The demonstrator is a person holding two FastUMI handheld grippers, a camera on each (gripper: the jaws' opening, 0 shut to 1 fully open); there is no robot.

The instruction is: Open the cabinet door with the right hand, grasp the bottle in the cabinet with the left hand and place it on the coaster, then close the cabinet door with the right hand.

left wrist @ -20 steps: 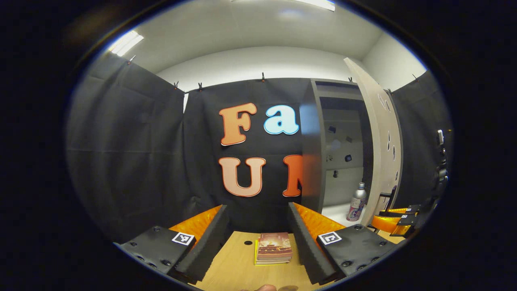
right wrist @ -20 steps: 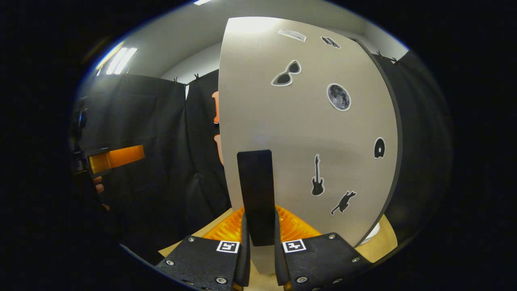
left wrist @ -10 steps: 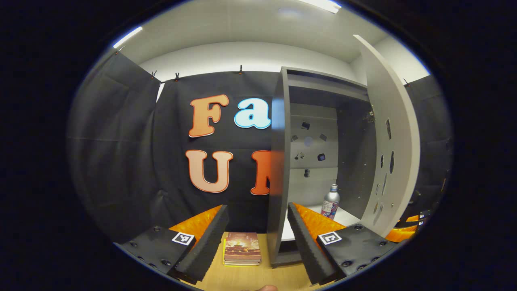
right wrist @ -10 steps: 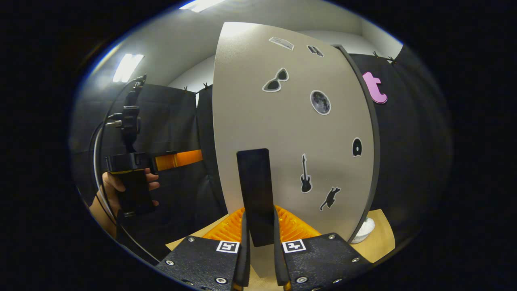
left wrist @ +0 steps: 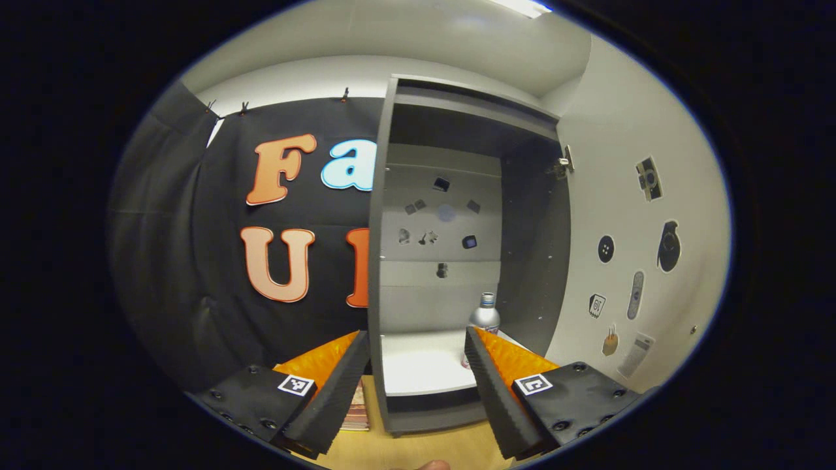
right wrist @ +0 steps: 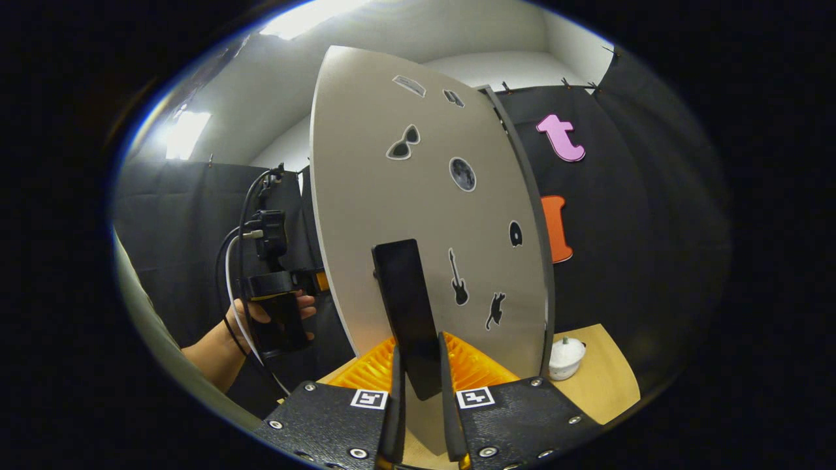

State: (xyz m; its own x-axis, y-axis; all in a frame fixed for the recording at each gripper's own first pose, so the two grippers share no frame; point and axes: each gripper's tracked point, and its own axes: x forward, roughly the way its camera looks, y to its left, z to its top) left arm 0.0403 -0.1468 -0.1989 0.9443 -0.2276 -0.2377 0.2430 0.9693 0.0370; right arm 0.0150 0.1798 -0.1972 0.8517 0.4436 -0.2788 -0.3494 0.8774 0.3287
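The left gripper (left wrist: 415, 385) is pointing level into the open cabinet (left wrist: 382, 261), its fingers spread apart around nothing. The bottle (left wrist: 484, 320) is standing upright, cap up, on the cabinet's white shelf at about 1 o'clock from the gripper. The right gripper (right wrist: 421, 418) is clamping its fingers together on the black handle (right wrist: 408, 313) of the cabinet door (right wrist: 392, 215), which is rising toward 12 o'clock. In the right gripper view, a hand (right wrist: 261, 320) is gripping the left gripper's grip at 9 o'clock.

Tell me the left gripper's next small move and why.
Probably ease the left gripper forward into the cabinet toward the bottle: the door stands open, held by the right gripper shut on its handle, and the left gripper's jaws are open, short of the bottle.
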